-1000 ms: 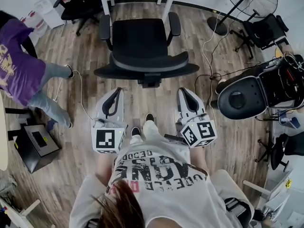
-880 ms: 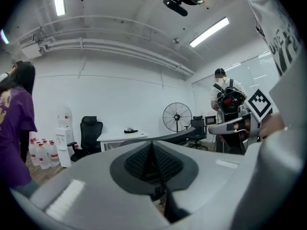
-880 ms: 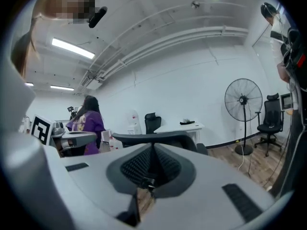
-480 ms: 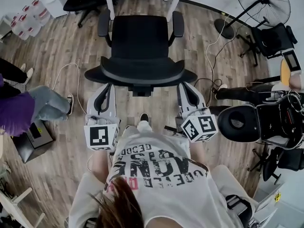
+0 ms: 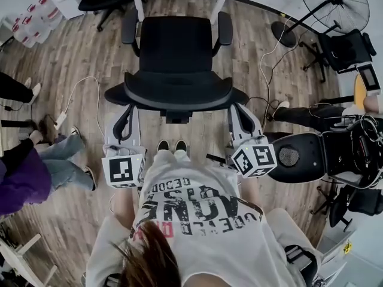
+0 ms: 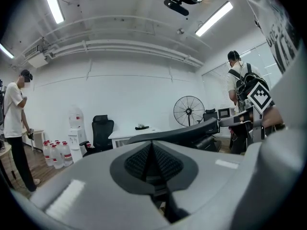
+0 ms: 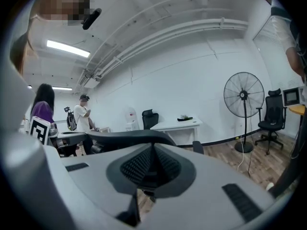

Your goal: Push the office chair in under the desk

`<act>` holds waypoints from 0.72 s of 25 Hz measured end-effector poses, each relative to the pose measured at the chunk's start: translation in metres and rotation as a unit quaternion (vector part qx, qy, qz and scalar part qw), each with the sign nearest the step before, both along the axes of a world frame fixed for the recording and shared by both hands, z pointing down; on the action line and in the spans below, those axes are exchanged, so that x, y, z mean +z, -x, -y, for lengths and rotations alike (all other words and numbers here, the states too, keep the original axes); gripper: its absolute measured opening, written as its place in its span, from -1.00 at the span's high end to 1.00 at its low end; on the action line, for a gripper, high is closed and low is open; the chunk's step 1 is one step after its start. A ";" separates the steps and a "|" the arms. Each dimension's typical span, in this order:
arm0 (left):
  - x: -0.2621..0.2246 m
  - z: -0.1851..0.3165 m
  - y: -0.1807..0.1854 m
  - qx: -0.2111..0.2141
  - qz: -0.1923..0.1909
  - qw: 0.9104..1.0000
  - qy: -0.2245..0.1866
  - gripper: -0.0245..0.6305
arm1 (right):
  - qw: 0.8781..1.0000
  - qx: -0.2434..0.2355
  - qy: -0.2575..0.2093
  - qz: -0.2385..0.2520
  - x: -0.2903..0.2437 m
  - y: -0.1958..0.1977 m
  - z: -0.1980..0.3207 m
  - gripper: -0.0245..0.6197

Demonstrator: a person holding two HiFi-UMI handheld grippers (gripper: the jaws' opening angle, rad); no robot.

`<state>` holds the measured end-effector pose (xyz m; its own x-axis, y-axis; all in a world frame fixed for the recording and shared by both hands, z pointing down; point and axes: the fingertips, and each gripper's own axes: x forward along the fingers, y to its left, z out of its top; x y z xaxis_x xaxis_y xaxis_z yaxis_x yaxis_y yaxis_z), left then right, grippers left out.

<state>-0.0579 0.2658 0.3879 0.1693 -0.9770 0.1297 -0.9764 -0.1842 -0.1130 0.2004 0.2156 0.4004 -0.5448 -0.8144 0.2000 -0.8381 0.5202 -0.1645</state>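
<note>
Desk, white, stood at the far edge of the head view, two legs showing. Nothing readable on its top from there.

Office chair, black, sat between person and desk, seat facing the desk and backrest toward the person. The seat front lay about level with the desk legs. Judged not yet tucked under. The seat was bare.

The backrest rim ran crosswise, left to right, in front of the person. The desk lay straight beyond it, so the push should go straight ahead.

Left gripper was at the rim's left end and right gripper at its right end, both about equally near. The tips were at the rim or just short of it. Contact could not be confirmed.

Left fingers were pressed together with nothing between them. Right fingers were the same.

Water bottles, red-capped, were clustered on the floor well left of the desk. Their fill was not legible.
</note>
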 end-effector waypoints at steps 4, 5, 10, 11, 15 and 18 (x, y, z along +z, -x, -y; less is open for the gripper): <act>-0.004 0.004 0.004 0.015 0.002 1.000 0.003 0.88 | 1.000 0.018 0.001 0.000 -0.004 -0.001 0.003 0.85; -0.003 0.004 0.006 0.017 0.003 1.000 0.006 0.88 | 1.000 0.022 0.001 -0.001 -0.004 -0.002 0.003 0.85; -0.001 0.006 0.008 0.028 0.006 1.000 0.010 0.88 | 0.999 0.042 0.003 -0.006 -0.001 -0.009 0.005 0.85; 0.002 0.005 0.009 0.030 0.006 0.999 0.014 0.88 | 0.999 0.045 0.004 -0.007 0.000 -0.010 0.005 0.85; 0.007 0.004 0.010 0.032 0.005 0.999 0.022 0.88 | 0.999 0.043 -0.003 -0.011 -0.002 -0.012 0.001 0.85; 0.010 0.005 0.009 0.041 0.023 0.999 0.024 0.88 | 0.999 0.020 -0.014 -0.024 -0.002 -0.007 -0.004 0.85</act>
<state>-0.0667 0.2607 0.3981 0.2413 -0.9526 0.1851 -0.9519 -0.2695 -0.1456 0.2069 0.2201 0.3984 -0.5018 -0.8412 0.2015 -0.8650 0.4899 -0.1088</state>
